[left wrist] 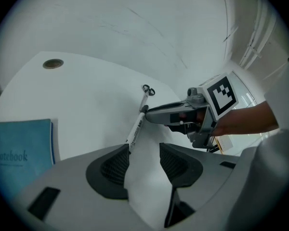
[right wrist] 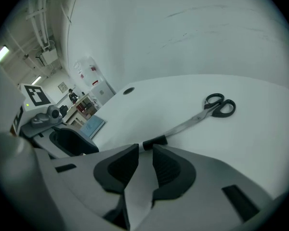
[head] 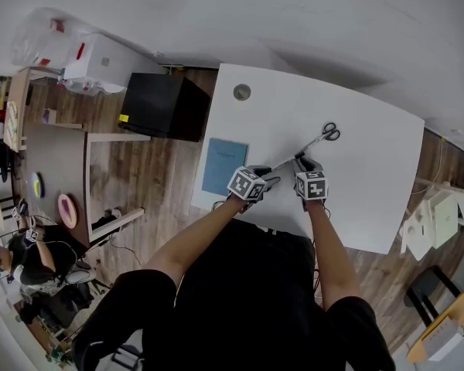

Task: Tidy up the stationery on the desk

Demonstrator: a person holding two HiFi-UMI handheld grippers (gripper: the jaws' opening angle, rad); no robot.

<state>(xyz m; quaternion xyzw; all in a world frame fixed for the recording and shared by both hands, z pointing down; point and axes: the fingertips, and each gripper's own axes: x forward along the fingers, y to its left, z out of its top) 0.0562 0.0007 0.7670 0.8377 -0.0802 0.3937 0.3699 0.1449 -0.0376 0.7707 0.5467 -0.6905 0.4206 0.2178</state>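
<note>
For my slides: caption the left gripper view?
Open left gripper beside a white marker; right gripper at its capped end; scissors beyond.

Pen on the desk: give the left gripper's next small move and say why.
Probably nudge the left gripper slightly left and forward, then close on the pen. Its jaws stand apart with only desk between them, and the white barrel's near end lies at the left jaw's tip, not inside the gap.

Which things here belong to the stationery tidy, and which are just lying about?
Job:
- marker
- scissors
- blue notebook

Lying about:
- black box
- side table
</note>
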